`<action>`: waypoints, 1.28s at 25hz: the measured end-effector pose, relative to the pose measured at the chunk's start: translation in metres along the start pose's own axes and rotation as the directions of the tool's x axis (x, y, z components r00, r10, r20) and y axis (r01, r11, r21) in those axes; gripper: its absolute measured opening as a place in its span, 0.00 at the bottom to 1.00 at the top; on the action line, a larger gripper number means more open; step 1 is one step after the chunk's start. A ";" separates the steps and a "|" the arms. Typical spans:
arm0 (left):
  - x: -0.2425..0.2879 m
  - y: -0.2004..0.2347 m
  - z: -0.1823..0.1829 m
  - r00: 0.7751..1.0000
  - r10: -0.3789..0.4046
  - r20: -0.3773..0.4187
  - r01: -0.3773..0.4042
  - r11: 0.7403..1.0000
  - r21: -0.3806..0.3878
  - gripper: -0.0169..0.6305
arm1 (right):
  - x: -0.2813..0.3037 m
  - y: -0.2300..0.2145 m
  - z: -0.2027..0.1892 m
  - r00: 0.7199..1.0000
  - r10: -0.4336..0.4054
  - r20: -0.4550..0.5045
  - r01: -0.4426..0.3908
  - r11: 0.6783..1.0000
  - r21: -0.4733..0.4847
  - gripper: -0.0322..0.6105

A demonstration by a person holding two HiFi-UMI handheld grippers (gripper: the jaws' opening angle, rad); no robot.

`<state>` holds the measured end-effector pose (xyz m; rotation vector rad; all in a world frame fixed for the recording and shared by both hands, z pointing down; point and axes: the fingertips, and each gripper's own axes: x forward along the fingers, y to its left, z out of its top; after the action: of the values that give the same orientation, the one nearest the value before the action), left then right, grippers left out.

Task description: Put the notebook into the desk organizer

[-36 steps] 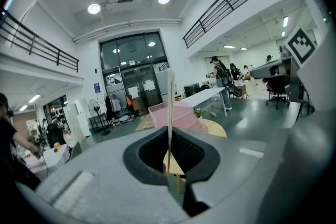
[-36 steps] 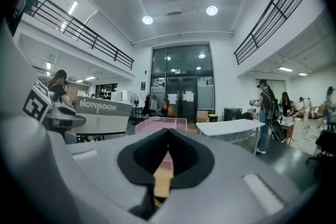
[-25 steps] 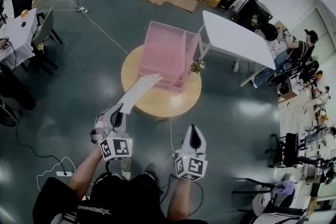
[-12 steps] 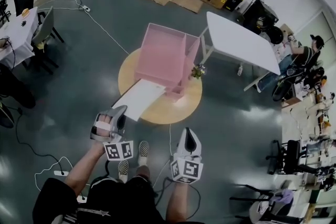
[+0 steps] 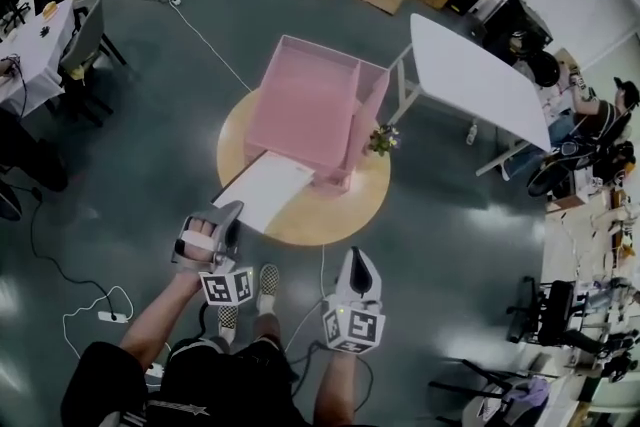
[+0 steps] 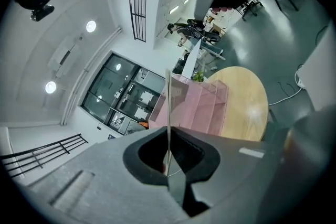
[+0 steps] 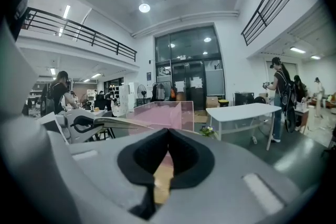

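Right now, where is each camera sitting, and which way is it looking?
Head view: on the person's head, looking steeply down at the round wooden table and pink plastic desk organizer; forearms, legs, left gripper and right gripper show.
Left gripper view: rides that gripper, rolled sideways, looking along fingers shut on the thin white notebook.
Right gripper view: rides that gripper, looking level past its closed fingers.
Both gripper views share the organizer.

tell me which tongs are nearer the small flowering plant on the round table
Right. The right tongs, shut and empty, sit off the table edge almost straight before the plant; the left tongs, shut on the notebook, are further left.
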<state>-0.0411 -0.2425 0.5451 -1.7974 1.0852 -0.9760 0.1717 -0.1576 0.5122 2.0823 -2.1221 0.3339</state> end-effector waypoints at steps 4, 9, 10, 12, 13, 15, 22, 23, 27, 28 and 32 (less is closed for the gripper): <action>0.019 -0.002 0.000 1.000 0.008 -0.022 -0.008 1.000 0.007 0.05 | 0.012 -0.006 -0.005 1.000 0.016 -0.022 -0.016 1.000 -0.001 0.05; 0.046 -0.010 -0.002 0.999 -0.007 -0.038 0.008 1.000 0.022 0.05 | 0.027 -0.014 -0.013 0.999 0.021 -0.042 -0.021 1.000 0.009 0.05; 0.050 -0.012 -0.001 0.999 -0.011 -0.039 0.012 1.000 0.022 0.05 | 0.029 -0.017 -0.015 0.999 0.020 -0.046 -0.019 1.000 0.013 0.05; 0.059 -0.016 0.002 0.999 -0.019 -0.042 0.021 0.999 0.028 0.05 | 0.033 -0.023 -0.017 0.998 0.018 -0.052 -0.017 1.000 0.020 0.05; 0.063 -0.019 0.004 0.999 -0.023 -0.044 0.025 0.999 0.033 0.05 | 0.035 -0.025 -0.019 0.998 0.018 -0.055 -0.017 1.000 0.023 0.05; 0.071 -0.023 0.005 0.998 -0.030 -0.049 0.032 0.999 0.044 0.05 | 0.040 -0.028 -0.021 0.998 0.021 -0.060 -0.019 0.999 0.026 0.05; 0.104 -0.032 0.011 0.996 -0.024 -0.081 0.033 0.994 0.109 0.05 | 0.064 -0.035 -0.031 0.995 0.039 -0.090 -0.035 0.998 0.042 0.05; 0.108 -0.034 0.012 0.996 -0.027 -0.082 0.037 0.992 0.117 0.05 | 0.067 -0.035 -0.033 0.995 0.042 -0.096 -0.038 0.998 0.044 0.05; 0.124 -0.041 0.016 0.995 -0.044 -0.087 0.056 0.988 0.142 0.06 | 0.078 -0.038 -0.037 0.992 0.051 -0.112 -0.045 0.998 0.051 0.05; 0.128 -0.043 0.017 0.995 -0.048 -0.089 0.060 0.987 0.147 0.07 | 0.081 -0.040 -0.037 0.992 0.052 -0.115 -0.046 0.998 0.053 0.05; 0.142 -0.048 0.017 0.993 -0.051 -0.102 0.068 0.984 0.165 0.07 | 0.089 -0.044 -0.042 0.990 0.059 -0.127 -0.053 0.997 0.053 0.05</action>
<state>0.0361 -0.3544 0.6111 -1.6674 0.9810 -1.1666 0.2116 -0.2333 0.5781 1.9725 -2.1205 0.5184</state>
